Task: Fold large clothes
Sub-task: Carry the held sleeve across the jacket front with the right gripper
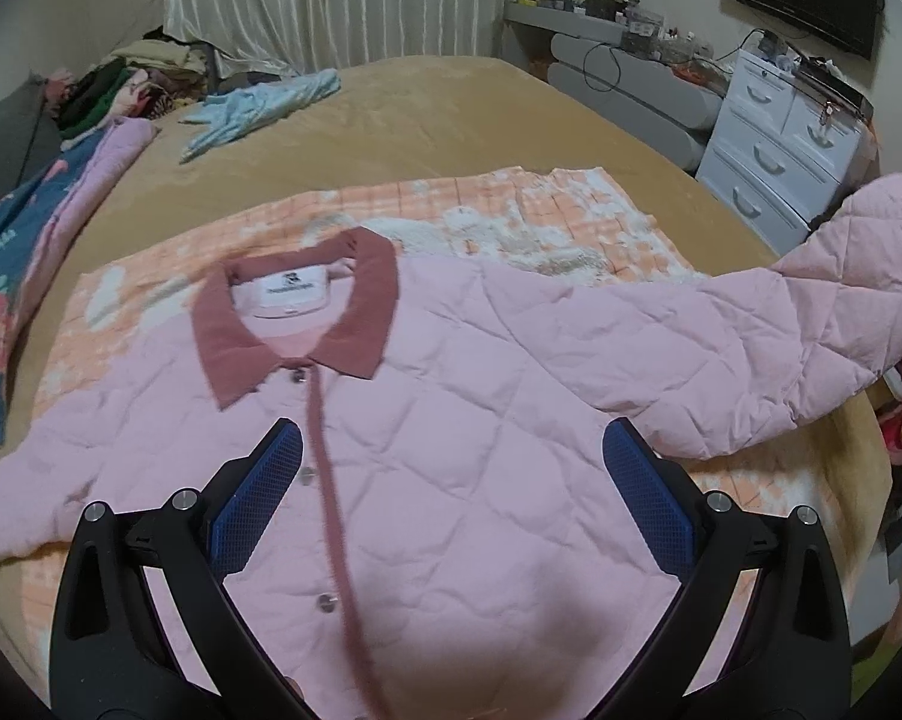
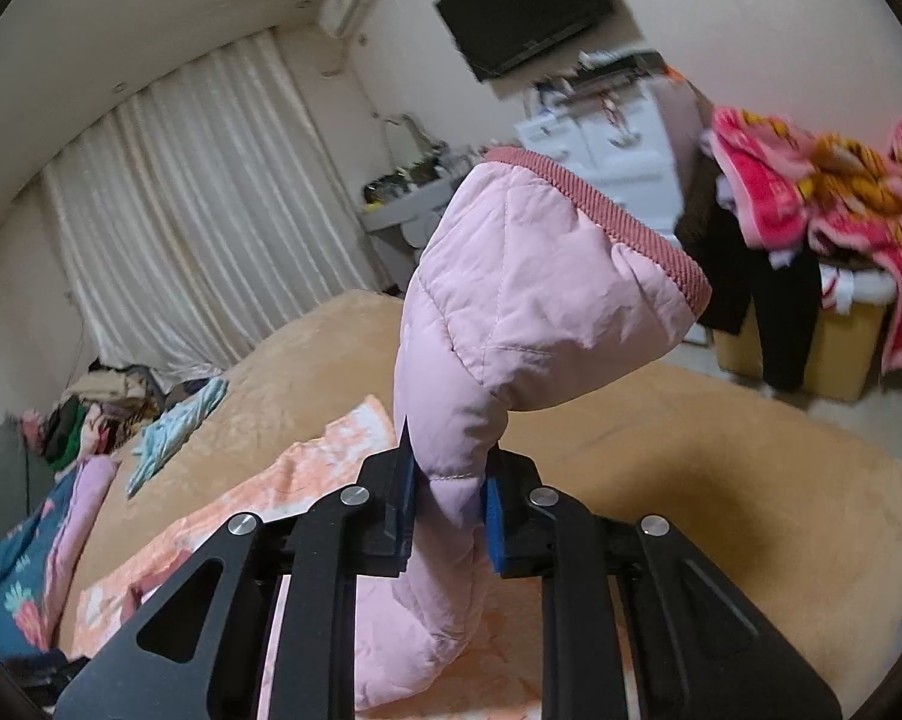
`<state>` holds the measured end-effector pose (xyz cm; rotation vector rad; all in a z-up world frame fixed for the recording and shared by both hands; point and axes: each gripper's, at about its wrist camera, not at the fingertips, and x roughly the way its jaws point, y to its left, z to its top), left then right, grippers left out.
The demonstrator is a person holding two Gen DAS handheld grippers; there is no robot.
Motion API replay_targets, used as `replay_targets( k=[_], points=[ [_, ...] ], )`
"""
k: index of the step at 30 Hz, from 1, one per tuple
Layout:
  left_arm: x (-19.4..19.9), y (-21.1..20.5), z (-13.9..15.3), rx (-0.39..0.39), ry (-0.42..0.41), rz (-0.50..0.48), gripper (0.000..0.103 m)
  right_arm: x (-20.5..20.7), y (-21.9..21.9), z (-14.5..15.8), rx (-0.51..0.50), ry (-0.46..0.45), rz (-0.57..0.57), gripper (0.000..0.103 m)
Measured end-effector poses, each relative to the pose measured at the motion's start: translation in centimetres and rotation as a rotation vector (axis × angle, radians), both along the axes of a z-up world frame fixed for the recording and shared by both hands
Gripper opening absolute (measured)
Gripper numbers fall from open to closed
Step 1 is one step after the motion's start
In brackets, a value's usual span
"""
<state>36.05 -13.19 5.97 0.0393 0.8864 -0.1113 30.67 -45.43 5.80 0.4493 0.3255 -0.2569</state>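
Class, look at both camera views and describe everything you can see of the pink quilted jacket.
The pink quilted jacket looks padded, with diamond stitching, a darker pink ribbed collar, matching placket, metal snaps and a white neck label. It lies front up, snapped shut, on an orange-and-white checked blanket over the tan bed. One sleeve is lifted, pinched near its ribbed cuff by the right gripper. The left gripper hovers above its chest, jaws open.

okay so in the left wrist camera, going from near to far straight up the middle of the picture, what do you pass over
Left gripper, jaws wide open → pink quilted jacket → its darker pink collar → orange checked blanket → bare tan bedspread → white curtain.
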Motion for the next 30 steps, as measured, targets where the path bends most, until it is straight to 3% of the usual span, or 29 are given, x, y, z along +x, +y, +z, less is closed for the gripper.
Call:
replay_targets(
  k=[7,16,21,30],
  points=[
    [-1.2,3.2,3.4,-0.028,-0.049,0.029,0.094,0.3,4.6,3.2,-0.100,0.025,0.069,0.017],
    [-2.4,6.9,5.3,-0.140,-0.066,0.041,0.094,1.0,11.3,5.9,-0.201,0.036,0.152,0.017],
    [-3.0,8.6,6.1,-0.111,-0.099,0.073,0.094,1.1,14.3,6.8,-0.231,0.035,0.186,0.017],
    [-3.5,12.9,6.7,-0.143,-0.108,0.138,0.094,1.6,18.8,8.4,-0.281,0.025,0.240,0.017]
  ],
)
